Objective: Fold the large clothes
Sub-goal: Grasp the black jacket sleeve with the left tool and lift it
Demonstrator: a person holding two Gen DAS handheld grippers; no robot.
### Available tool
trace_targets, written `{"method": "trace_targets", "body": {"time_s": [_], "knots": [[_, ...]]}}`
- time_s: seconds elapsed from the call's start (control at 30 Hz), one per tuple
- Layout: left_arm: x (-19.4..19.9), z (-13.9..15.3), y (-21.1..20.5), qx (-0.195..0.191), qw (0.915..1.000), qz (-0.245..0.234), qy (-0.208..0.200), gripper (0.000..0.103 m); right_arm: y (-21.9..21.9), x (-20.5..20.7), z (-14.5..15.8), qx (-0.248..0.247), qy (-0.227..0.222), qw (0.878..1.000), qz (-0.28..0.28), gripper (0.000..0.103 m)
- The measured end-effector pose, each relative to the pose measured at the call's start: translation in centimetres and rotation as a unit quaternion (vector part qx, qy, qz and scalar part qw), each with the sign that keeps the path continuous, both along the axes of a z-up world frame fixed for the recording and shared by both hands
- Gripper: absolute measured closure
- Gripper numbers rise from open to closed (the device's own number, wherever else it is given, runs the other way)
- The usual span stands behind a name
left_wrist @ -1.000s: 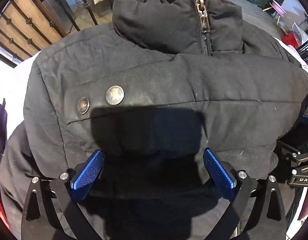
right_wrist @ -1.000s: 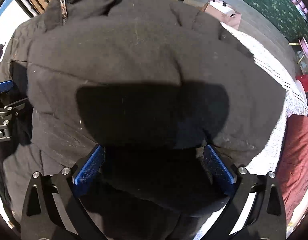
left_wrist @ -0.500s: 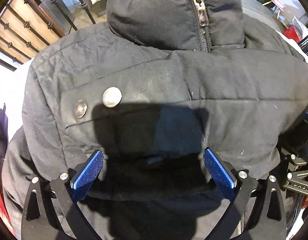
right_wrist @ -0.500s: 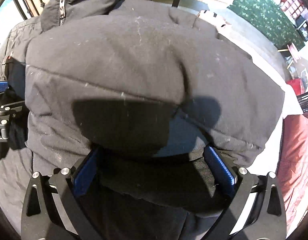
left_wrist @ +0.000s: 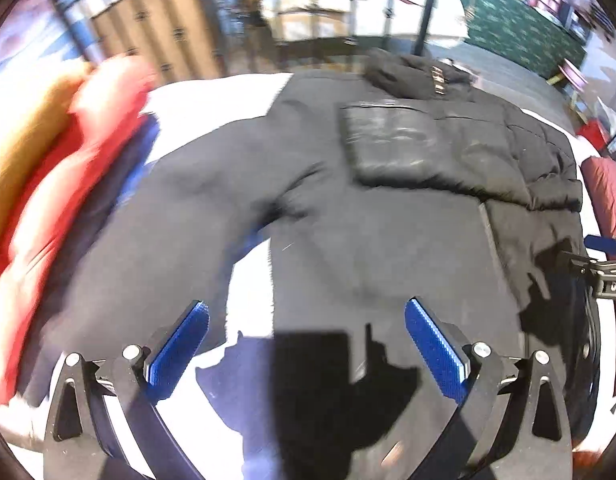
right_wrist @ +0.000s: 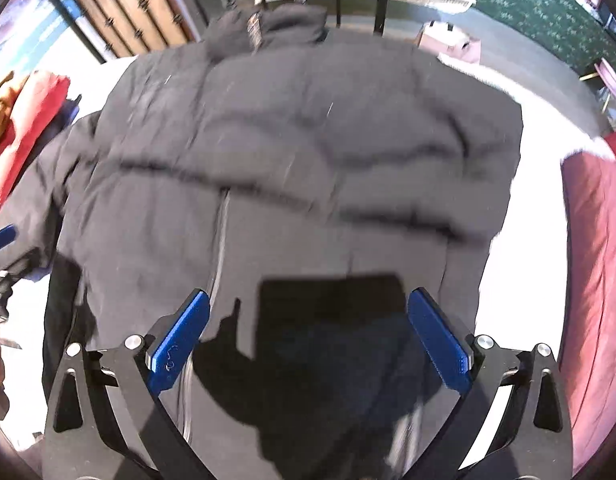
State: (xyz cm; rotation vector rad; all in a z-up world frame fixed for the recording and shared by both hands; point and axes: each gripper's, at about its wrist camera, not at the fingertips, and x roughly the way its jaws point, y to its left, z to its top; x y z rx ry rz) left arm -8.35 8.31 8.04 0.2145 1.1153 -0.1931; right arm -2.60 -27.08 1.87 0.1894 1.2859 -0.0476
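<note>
A large black puffer jacket [left_wrist: 388, 200] lies spread on a white bed, collar with a zip [left_wrist: 436, 78] at the far end and one sleeve [left_wrist: 159, 216] stretched out to the left. In the right wrist view the same jacket [right_wrist: 308, 152] fills the frame, its collar [right_wrist: 267, 28] toward the bed rail. My left gripper [left_wrist: 305, 344] hangs open above the jacket's near hem, nothing between its blue pads. My right gripper [right_wrist: 308, 332] is also open above the hem. Each gripper's tip shows at the edge of the other's view. Both views are motion-blurred.
A pile of red and orange clothes [left_wrist: 47, 184] lies left of the jacket. A dark red cloth [right_wrist: 592, 280] lies to the right. A black metal bed rail [right_wrist: 147, 20] stands behind the collar, with green carpet [right_wrist: 548, 8] beyond. White bedsheet [right_wrist: 528, 140] shows around the jacket.
Both grippers have pulled back and up from close over the jacket's chest. The whole jacket, its left sleeve and the bed around it have come into view.
</note>
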Motion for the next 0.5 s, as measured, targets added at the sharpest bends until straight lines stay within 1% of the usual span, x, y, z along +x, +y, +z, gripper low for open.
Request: {"method": "trace_targets", "body": {"time_s": [0.07,0.13,0.17,0.23,0.3,0.33,0.4,0.43,0.5], "knots": [[-2.1,2.0,3.2,0.015,0.9993,0.015,-0.032,0.006,1.0,-1.7,-0.1,0.008,0.008,1.000,0.001,0.005],[-3.1,3.3,6.1,0.039,0.9972,0.028,-0.057,0.006,1.3,-2.9,-0.2,0.013,0.009,1.000,0.001,0.005],[-2.9,3.4,8.1,0.049,0.9964,0.033,-0.061,0.006,1.6,-3.4,-0.1,0.014,0.008,1.000,0.001,0.005],[-2.3,3.5,10.5,0.061,0.9955,0.039,-0.061,0.006,2.0,-3.9,0.4,0.015,0.006,1.000,0.003,0.005],[-1.3,3.4,11.7,0.065,0.9964,0.019,-0.052,0.007,2.4,-4.1,0.9,0.019,0.000,1.000,0.002,0.005],[-1.0,3.3,11.7,0.069,0.9963,-0.001,-0.052,0.008,2.6,-4.1,1.3,0.021,-0.003,1.000,0.003,0.005],[-0.5,3.1,10.6,0.079,0.9939,-0.056,-0.052,0.007,2.9,-3.8,2.1,0.025,-0.010,1.000,0.004,0.005],[-0.3,2.8,10.6,0.087,0.9924,-0.071,-0.049,0.007,3.1,-3.9,2.4,0.028,-0.013,1.000,0.004,0.005],[0.8,1.4,10.1,0.105,0.9908,-0.076,-0.038,0.007,3.6,-4.1,2.8,0.036,-0.015,0.999,0.004,0.005]]}}
